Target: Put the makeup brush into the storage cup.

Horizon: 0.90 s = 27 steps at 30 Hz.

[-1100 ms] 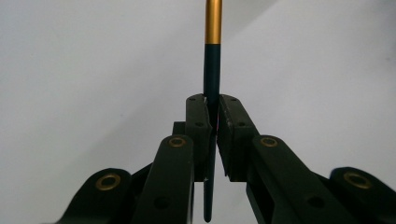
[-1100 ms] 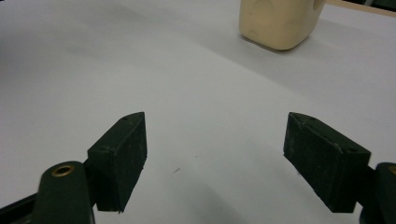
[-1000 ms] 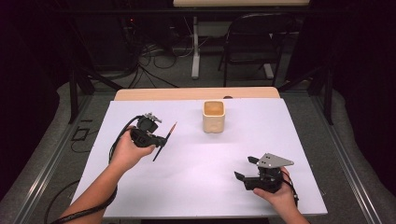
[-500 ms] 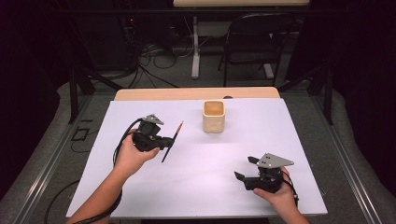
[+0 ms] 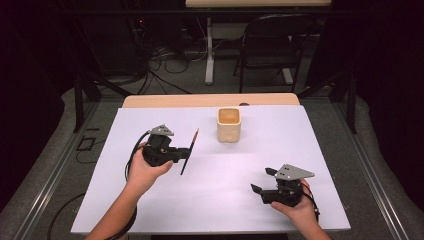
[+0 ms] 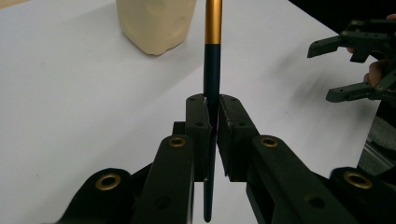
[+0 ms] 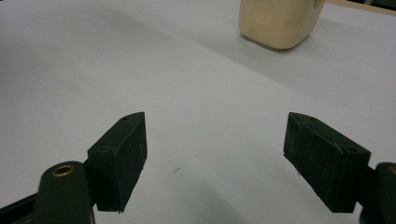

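We saw the left tool [image 5: 181, 154] clamped on a slim dark brush [image 5: 189, 151] with a gold band, its two pads pressed against the dark shaft from either side. In the high view the brush stood tilted, the gold-banded end pointing up and away toward the cream cup [image 5: 229, 125], which sat upright on the white worktop [image 5: 225, 200] near its far edge, apart from the brush. In the left tool's own view the brush [image 6: 212, 74] ran straight up between the pads, with the cup [image 6: 156, 21] just left of its upper end. The right tool [image 5: 264, 181] rested low near the worktop's near right corner, its jaws standing wide apart with nothing between them; its own view showed bare worktop and the cup [image 7: 278, 21] farther off.
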### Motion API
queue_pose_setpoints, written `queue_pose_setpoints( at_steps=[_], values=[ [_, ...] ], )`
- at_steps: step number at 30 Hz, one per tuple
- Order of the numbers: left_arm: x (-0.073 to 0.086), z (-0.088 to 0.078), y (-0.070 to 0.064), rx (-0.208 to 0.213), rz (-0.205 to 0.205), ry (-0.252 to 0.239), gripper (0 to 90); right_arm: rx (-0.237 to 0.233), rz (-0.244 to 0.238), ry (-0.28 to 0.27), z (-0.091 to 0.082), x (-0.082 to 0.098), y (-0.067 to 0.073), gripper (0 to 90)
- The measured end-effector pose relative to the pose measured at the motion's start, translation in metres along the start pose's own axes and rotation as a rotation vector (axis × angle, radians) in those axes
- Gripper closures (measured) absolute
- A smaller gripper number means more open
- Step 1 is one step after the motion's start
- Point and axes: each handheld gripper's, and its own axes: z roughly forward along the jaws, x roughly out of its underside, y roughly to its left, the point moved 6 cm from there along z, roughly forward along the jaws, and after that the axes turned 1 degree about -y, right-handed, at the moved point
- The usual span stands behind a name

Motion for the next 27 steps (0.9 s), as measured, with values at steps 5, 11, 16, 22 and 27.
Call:
queue_pose_setpoints(
  at_steps=[5,11,16,22,27],
  values=[
    [0.001,0.001,-0.005,0.024,-0.015,-0.047,83.0,-0.002,0.0,0.0,0.0,0.0,0.0,21.2],
    [0.002,0.002,-0.011,0.038,-0.005,-0.095,83.0,-0.003,-0.001,0.01,0.0,0.001,0.0,21.2],
    [0.003,0.002,-0.017,0.05,0.003,-0.131,83.0,-0.002,0.0,0.007,0.0,0.0,0.0,21.3],
    [0.006,0.004,-0.022,0.045,0.011,-0.143,83.0,0.003,0.007,0.003,0.001,0.001,-0.001,21.3],
    [0.008,0.006,-0.023,0.044,0.003,-0.149,83.0,0.001,0.001,0.01,0.0,0.001,-0.001,21.3]
  ],
)
